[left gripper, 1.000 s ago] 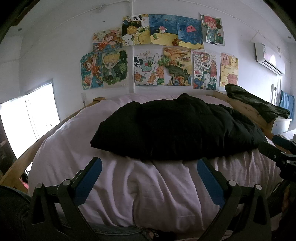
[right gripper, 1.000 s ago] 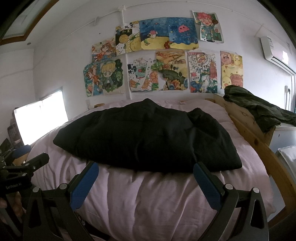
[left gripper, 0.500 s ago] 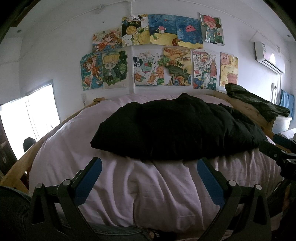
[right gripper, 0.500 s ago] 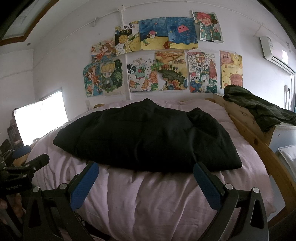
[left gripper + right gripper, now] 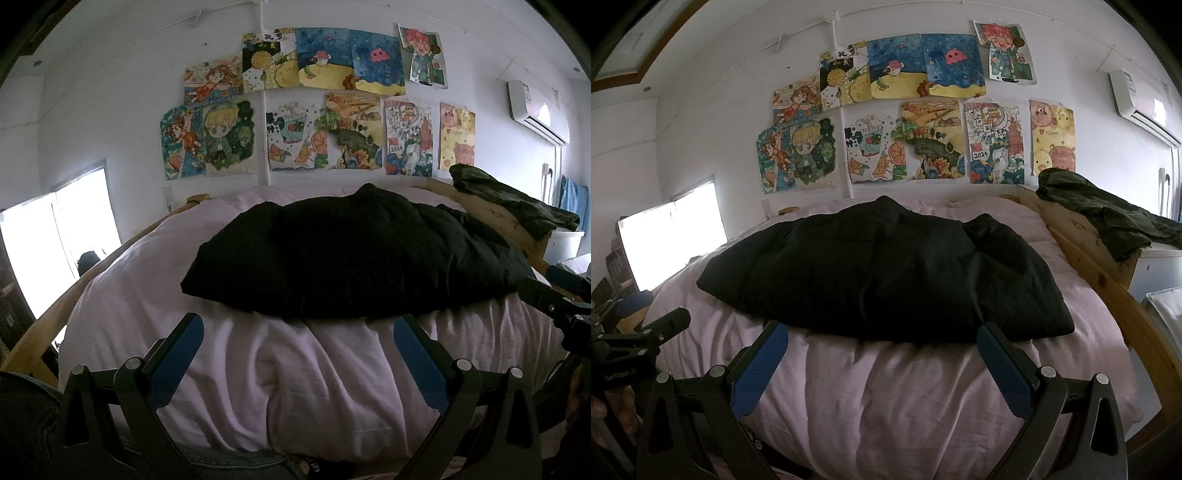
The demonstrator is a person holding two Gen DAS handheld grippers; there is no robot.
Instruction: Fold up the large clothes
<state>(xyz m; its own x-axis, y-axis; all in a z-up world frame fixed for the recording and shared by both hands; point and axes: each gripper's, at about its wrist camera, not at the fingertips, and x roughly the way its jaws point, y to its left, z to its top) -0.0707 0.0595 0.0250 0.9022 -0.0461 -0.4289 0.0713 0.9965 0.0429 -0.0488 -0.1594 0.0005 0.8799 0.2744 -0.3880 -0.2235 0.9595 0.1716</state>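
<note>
So I've got both grippers hovering at the foot end of the bed, pointed toward the wall. My left gripper is spread wide, blue pads well apart, nothing between them but pink sheet. Same deal with my right gripper: jaws wide, holding nothing.

The black coat is lying in a puffy heap on the sheet, straight ahead of both grippers and just past the fingertips. From the left gripper it sits ahead and stretches off to the right; its near left corner is a bit beyond my left finger. From the right gripper the coat spreads ahead and to the left, and its near right corner ends just beyond my right finger. Neither gripper is touching it.

Off to my right a dark green garment is draped over the wooden bed frame. Drawings cover the wall beyond the coat.
</note>
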